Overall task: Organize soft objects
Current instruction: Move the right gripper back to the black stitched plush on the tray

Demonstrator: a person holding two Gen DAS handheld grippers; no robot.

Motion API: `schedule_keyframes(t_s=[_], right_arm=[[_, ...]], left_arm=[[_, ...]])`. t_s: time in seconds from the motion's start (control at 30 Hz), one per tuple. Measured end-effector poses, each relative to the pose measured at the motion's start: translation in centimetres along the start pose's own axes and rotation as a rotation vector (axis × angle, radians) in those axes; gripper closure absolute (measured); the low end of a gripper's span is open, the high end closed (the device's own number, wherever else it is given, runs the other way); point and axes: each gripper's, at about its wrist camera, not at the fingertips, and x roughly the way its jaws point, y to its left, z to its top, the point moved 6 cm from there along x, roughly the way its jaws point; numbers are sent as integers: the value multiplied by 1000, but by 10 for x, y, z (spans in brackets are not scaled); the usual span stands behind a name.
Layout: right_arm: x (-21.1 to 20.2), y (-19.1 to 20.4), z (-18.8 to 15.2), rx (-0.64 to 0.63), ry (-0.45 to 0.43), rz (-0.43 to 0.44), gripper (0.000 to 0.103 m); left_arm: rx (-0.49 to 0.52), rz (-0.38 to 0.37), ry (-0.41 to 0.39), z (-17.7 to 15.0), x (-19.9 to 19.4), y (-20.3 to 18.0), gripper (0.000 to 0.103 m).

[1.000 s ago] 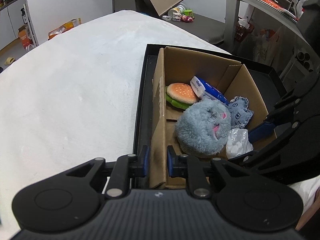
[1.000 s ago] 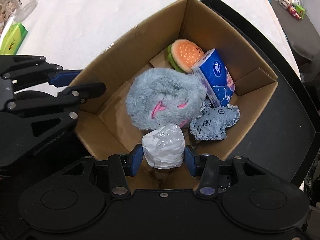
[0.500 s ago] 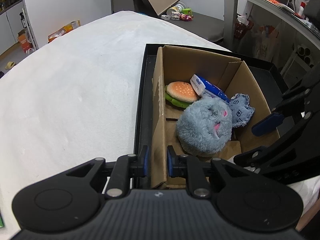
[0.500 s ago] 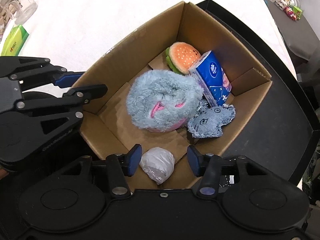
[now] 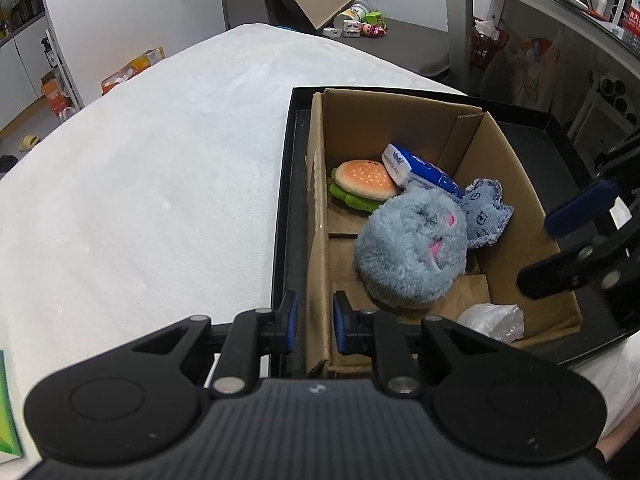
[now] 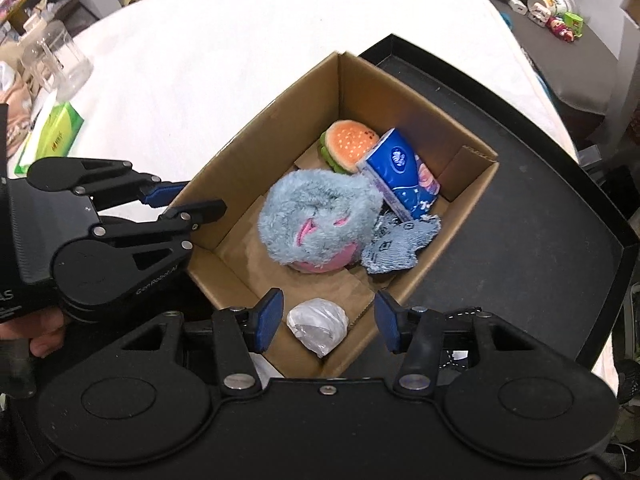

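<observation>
A cardboard box stands in a black tray. Inside lie a grey-blue furry plush, a burger plush, a blue tissue pack, a denim cat and a white plastic bundle in the near corner. My left gripper is shut on the box's left wall, one pad on each side. Above that corner hangs my right gripper, open. The bundle lies below it, clear of both pads.
White cloth covers the table left of the tray. A glass jar and a green tissue box sit at the far left. A person's hand holds the left gripper. Shelves and clutter stand beyond the table.
The right gripper let go of the white bundle, which dropped onto the box floor, and the gripper opened and rose. The left gripper kept its hold on the wall.
</observation>
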Motion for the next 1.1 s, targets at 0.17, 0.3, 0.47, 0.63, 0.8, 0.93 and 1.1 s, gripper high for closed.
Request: schedule_keyframes(t_s=[0.17,0.3,0.47,0.63,0.8,0.93,1.1], right_arm=[[-7,-11,-5,26,-33,9,49],[-13,-20,-10,44,-62,18,46],[-20,-36,-18,82,-97,30,43],[-23,-60,-30,132,-123,36,41],[-24,-79,-43,176,-149,44,36],[-23,-90,-52,198,-171,54,31],[-16,-103,-65,233,-203,66,21]], left_arm=[[4,10,11,0,-1,-1,85],[8,32,4,1,-4,-2,85],[36,63,6,2,-5,-8,85],[59,96,18,2,-5,-12,81],[87,134,23,2,-5,-17,69],[90,147,24,3,-7,-19,55],[119,190,24,4,-9,-24,43]])
